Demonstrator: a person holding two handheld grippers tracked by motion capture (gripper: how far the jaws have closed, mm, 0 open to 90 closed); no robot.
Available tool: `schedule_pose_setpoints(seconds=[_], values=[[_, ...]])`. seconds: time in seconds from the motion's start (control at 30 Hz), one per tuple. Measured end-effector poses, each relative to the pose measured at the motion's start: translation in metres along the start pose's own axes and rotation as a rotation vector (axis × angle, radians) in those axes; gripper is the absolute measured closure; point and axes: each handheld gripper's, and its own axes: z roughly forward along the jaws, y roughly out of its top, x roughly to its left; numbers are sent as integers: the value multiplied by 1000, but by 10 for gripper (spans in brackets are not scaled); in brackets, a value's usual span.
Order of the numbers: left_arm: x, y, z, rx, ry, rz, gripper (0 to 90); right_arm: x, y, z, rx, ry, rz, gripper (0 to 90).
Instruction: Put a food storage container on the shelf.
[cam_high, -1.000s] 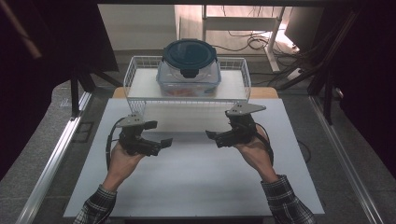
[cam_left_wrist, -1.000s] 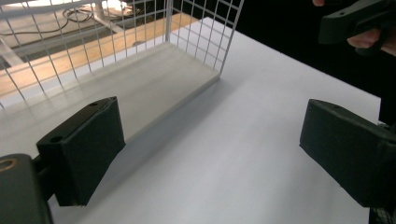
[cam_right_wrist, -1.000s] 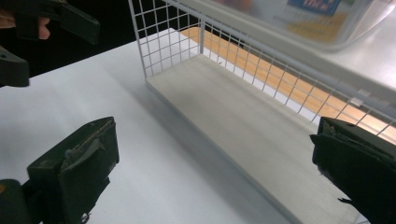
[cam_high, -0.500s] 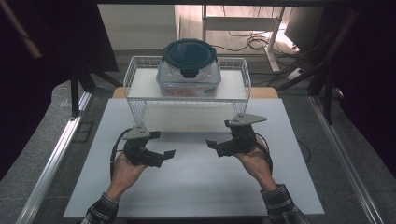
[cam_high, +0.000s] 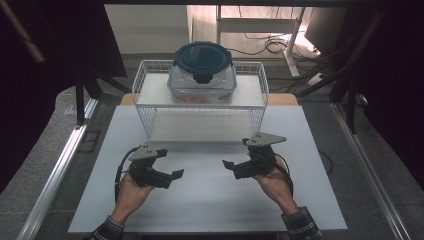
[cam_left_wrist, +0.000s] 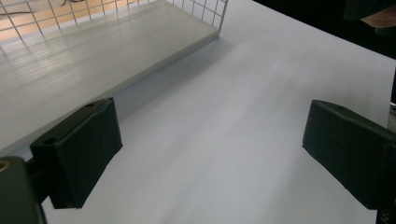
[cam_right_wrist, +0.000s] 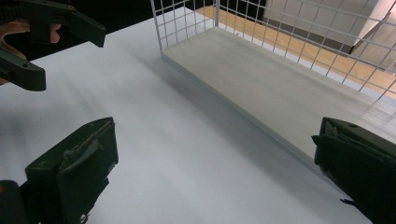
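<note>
Lidded food container (cam_high: 202, 72) is sitting atop the wire rack (cam_high: 150, 120) at twelve o'clock; left claw (cam_high: 170, 164) and right claw (cam_high: 234, 155) are hovering wide open, empty.

Bright white table (cam_high: 210, 200), dark surroundings, sharp focus.

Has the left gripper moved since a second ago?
Yes. The left gripper has pulled back toward the person, farther from the wire rack's front edge, in the high view.

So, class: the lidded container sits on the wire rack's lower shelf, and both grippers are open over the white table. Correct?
Not quite. The high view shows the lidded container on the wire rack's top shelf. Both the left gripper and the right gripper are open.
</note>
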Motion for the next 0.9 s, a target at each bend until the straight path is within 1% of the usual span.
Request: schedule_pose_setpoints(seconds=[0.17,0.27,0.43,0.53,0.9], values=[[-5,-6,0,15,17,12,29,4,-6,-4,4,-4,0,0],[-7,-8,-1,12,22,11,29,7,-9,-7,4,-9,0,0],[-10,-15,-3,6,43,10,31,12,-15,-10,5,-6,-9,0],[-10,-20,-4,7,47,7,33,13,-21,-10,13,-14,-17,0],[-12,-29,-4,11,49,4,35,14,-37,-12,24,-34,-3,0]])
